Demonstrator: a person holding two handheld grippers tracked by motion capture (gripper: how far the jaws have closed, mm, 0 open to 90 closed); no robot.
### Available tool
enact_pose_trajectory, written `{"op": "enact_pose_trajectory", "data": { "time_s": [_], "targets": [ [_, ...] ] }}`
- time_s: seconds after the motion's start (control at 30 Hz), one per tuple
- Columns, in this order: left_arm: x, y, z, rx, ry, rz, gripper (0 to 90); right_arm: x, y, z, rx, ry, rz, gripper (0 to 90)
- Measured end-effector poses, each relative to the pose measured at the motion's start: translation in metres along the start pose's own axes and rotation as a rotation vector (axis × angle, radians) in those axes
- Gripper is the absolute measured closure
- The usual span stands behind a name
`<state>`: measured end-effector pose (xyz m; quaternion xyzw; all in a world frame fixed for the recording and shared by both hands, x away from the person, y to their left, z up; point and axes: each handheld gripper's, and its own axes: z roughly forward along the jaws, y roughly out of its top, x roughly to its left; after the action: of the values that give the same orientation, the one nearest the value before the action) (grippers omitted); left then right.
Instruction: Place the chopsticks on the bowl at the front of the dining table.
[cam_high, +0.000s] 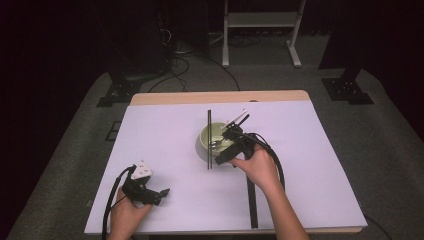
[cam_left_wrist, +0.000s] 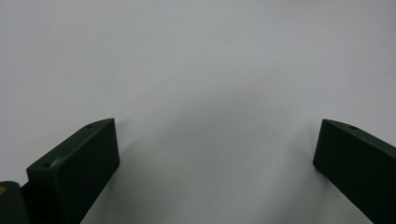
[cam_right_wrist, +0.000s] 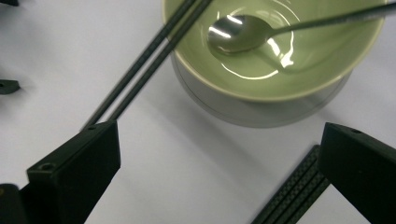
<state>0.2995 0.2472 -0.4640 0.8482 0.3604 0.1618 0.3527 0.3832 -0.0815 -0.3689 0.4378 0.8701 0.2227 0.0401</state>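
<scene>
Pale green glazed ceramic bowl (cam_right_wrist: 273, 70) sits near the middle of the white table cover (cam_high: 165, 145), just ahead of the right gripper (cam_right_wrist: 219, 163). Inside it rests a polished metal spoon (cam_right_wrist: 238, 33), bowl end at the bottom, its thin handle leaning out over the far rim. A pair of dark slender chopsticks (cam_right_wrist: 144, 65) lies across the bowl's left rim, the near ends reaching down to the cover beside the right gripper's left jaw. The right gripper's jaws stand wide apart with nothing between them, hovering just short of the bowl. A dark flat textured strip (cam_right_wrist: 292, 193) lies on the cover under its right jaw. The left gripper (cam_left_wrist: 217, 154) is well apart, at the near left of the table, jaws likewise spread and empty over bare cover. Risks, as judged: if the right gripper advances for the chopsticks, a jaw could knock the rim and slide or tip the bowl, since the chopsticks are only propped there; nudging one stick would roll both off. The spoon handle, loosely balanced, could swing out if the bowl is jolted. In the high view the hand hides the gripper's height above the table, so clearance from the strip is uncertain.
</scene>
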Motion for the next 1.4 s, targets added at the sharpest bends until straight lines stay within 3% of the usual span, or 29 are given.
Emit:
{"op": "enact_pose_trajectory", "data": {
  "time_s": [0.4,0.8,1.17,1.4],
  "targets": [
    [0.000,0.000,0.000,0.001,-0.001,0.000,0.0,0.007,-0.002,0.022,0.049,-0.025,0.003,0.0],
    [0.000,0.000,0.000,0.001,-0.001,0.000,0.0,0.012,-0.001,0.026,0.060,-0.012,-0.008,0.0],
    [0.000,0.000,0.000,0.001,-0.001,0.000,0.0,0.001,-0.006,0.016,0.035,-0.019,-0.001,0.0],
    [0.000,0.000,0.000,0.001,-0.001,0.000,0.0,-0.016,-0.015,0.008,0.014,-0.026,0.000,0.0]
  ]
}}
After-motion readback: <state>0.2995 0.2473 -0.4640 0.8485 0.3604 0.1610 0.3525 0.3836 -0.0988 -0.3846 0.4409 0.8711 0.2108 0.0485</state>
